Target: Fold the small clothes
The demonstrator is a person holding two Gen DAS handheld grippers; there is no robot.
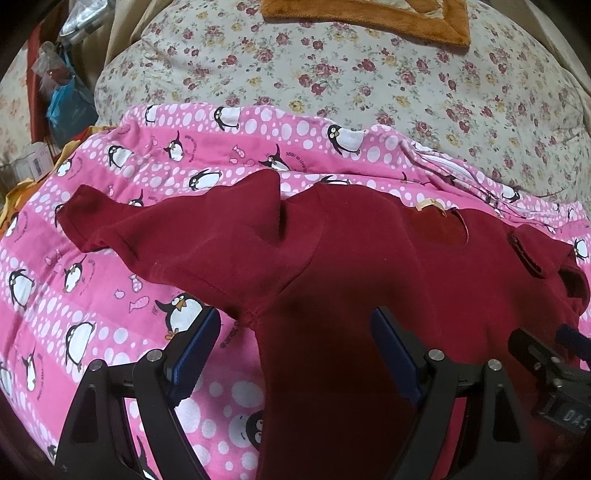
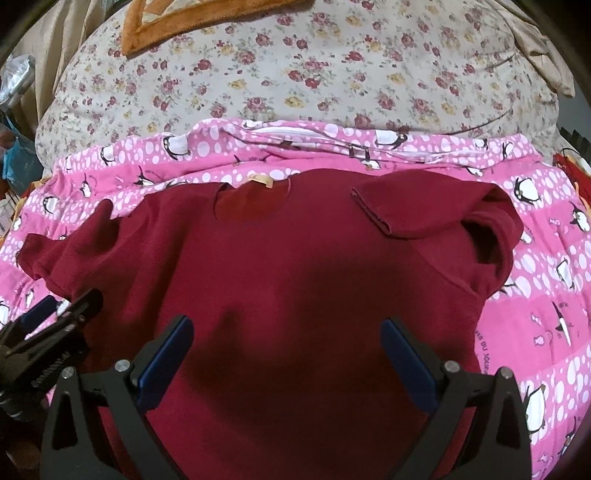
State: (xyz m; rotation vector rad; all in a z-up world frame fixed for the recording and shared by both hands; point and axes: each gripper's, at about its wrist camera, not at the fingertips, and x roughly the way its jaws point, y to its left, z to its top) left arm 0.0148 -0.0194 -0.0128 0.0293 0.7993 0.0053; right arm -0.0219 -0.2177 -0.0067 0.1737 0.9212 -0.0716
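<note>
Floral bedding, pink penguin blanket, orange mat, beige curtain

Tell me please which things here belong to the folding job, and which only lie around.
Belong to the job:
- dark red T-shirt, spread flat, one sleeve already turned in
- left claw, open above the shirt
- right claw, open above the shirt

Only lying around:
- pink penguin blanket under the shirt
- floral cover
- orange cloth
- blue plastic bag

Both wrist cameras looked down close over the red shirt, sharing it and the bed's far floral cover.
</note>
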